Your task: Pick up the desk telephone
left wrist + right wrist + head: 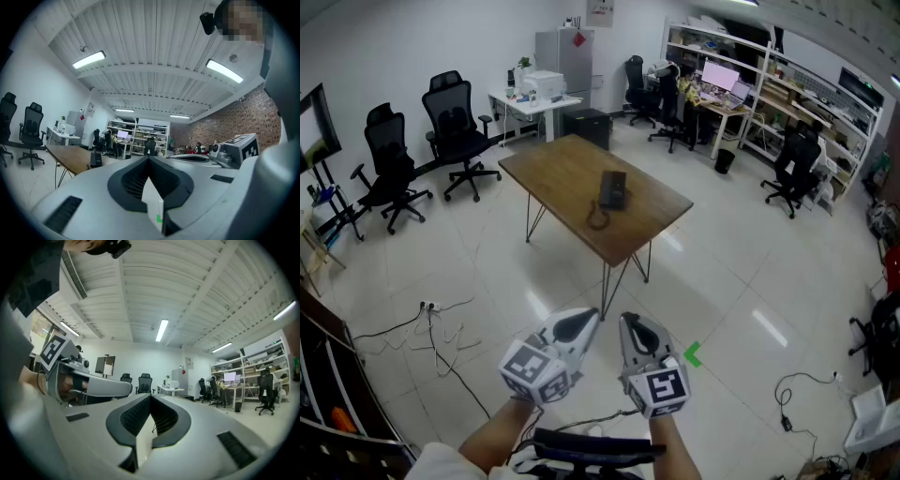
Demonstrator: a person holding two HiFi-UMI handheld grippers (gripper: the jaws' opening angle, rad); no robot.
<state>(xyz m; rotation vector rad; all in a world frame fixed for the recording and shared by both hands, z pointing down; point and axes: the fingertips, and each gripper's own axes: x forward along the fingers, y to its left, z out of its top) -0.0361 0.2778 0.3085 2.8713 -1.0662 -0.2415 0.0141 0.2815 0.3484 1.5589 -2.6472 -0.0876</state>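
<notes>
Left gripper [584, 321], right gripper [631, 325] clenched empty, well apart from desk telephone [613, 188] on table [551, 167]; approach stage, next likely: walk up, open jaws

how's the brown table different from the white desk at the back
The brown table has a wood top on thin dark wire legs; the white desk is white, legs included. The table stands alone mid-floor; the desk sits near the back wall. The table carries the telephone; the desk carries a white boxy machine. Both have flat rectangular tops.
</notes>
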